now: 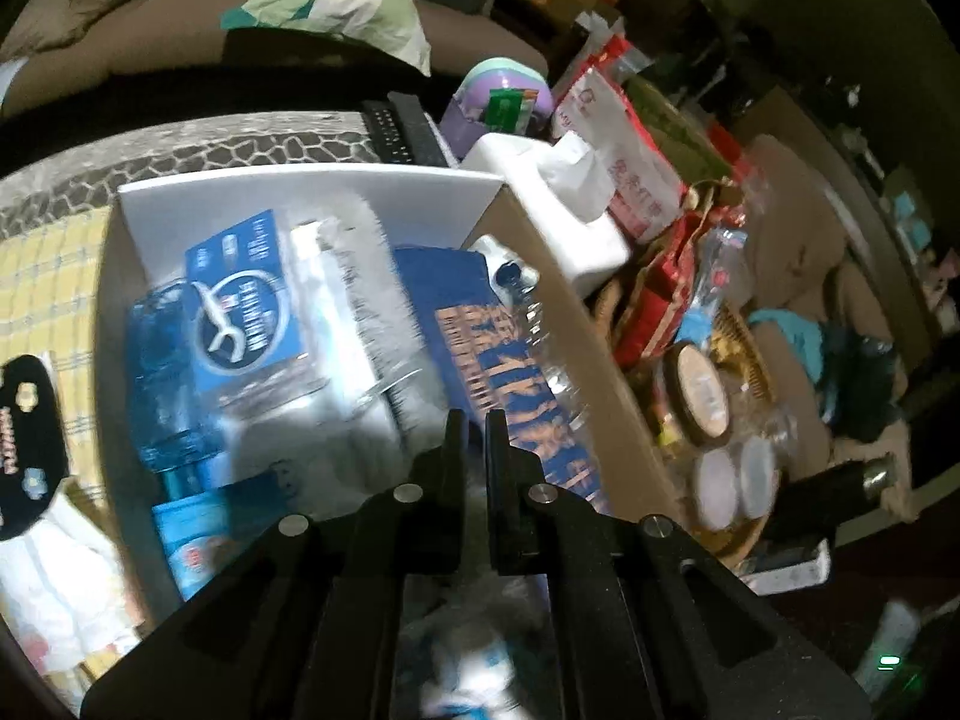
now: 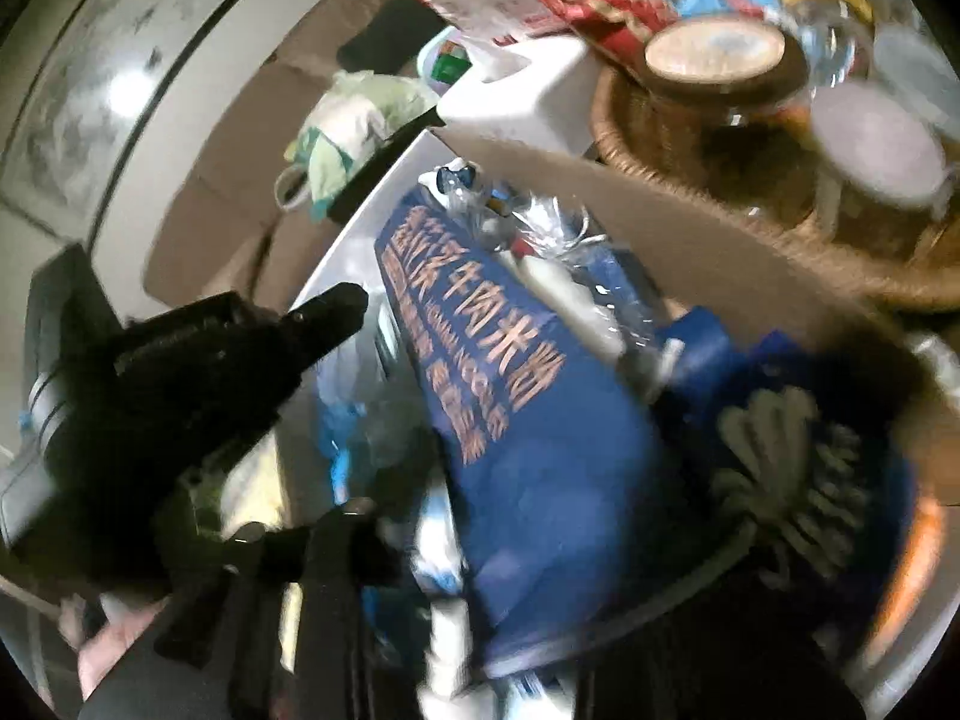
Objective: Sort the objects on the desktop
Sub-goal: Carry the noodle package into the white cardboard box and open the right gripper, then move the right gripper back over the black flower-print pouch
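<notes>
Left wrist view: the left gripper point(image 1: 474, 420) hangs over an open cardboard box point(image 1: 606, 354), its two black fingers drawn close together with only a thin slit between them and nothing caught there. The box is crowded. A blue packet with a white swirl logo point(image 1: 240, 306) lies toward the far left, a blue plastic bottle point(image 1: 162, 396) beside it along the left wall, and a dark blue pouch with orange lettering point(image 1: 510, 360) leans against the right wall, just ahead of the fingertips. A clear bottle point(image 1: 540, 324) lies next to the pouch. Outside the box, to the right, a white tissue box point(image 1: 558, 204) touches the box wall; beyond it a red bag point(image 1: 654, 300), and a woven basket point(image 1: 744, 336) holding a jar with a wooden lid point(image 1: 702, 390). A yellow checked cloth point(image 1: 48, 276) lies left of the box.

Right wrist view: blurred. The dark blue pouch point(image 2: 540, 420) fills the middle, inside the cardboard box point(image 2: 690, 240). The left gripper point(image 2: 324, 312) enters from the left, held by a hand point(image 2: 114, 648) seen at the lower edge. The right gripper's own fingers are hard to make out at the bottom edge; I cannot tell how its jaws stand from this view. The woven basket point(image 2: 636, 138) and the jar point(image 2: 714, 54) sit upper right, behind the box wall.
</notes>
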Tool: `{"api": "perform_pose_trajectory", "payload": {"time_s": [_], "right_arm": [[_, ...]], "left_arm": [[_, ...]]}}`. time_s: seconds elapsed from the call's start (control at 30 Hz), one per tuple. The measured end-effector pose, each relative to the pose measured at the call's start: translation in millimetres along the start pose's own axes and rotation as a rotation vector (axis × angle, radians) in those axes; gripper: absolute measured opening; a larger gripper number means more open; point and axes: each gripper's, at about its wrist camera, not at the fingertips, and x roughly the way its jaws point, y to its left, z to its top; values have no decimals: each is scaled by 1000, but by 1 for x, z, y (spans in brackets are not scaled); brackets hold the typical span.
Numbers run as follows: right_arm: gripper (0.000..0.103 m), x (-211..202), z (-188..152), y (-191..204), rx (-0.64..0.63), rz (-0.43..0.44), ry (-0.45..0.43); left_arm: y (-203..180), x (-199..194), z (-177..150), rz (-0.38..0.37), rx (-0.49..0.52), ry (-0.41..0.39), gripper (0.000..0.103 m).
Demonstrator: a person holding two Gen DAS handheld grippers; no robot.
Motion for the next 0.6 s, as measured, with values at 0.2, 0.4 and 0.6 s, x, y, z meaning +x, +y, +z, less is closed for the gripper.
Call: {"api": "perform_pose_trajectory", "payload": {"time_s": [0.2, 0.4, 0.6], "right_arm": [[79, -42, -23, 14, -109, 70, 60], [79, -81, -22, 17, -169, 62, 24], [79, -103, -10, 21, -243, 10, -28]], "left_arm": [[9, -22, -19, 4, -1, 10, 4], [27, -76, -50, 42, 23, -10, 54], [59, -131, -87, 70, 33, -38, 76]]}}
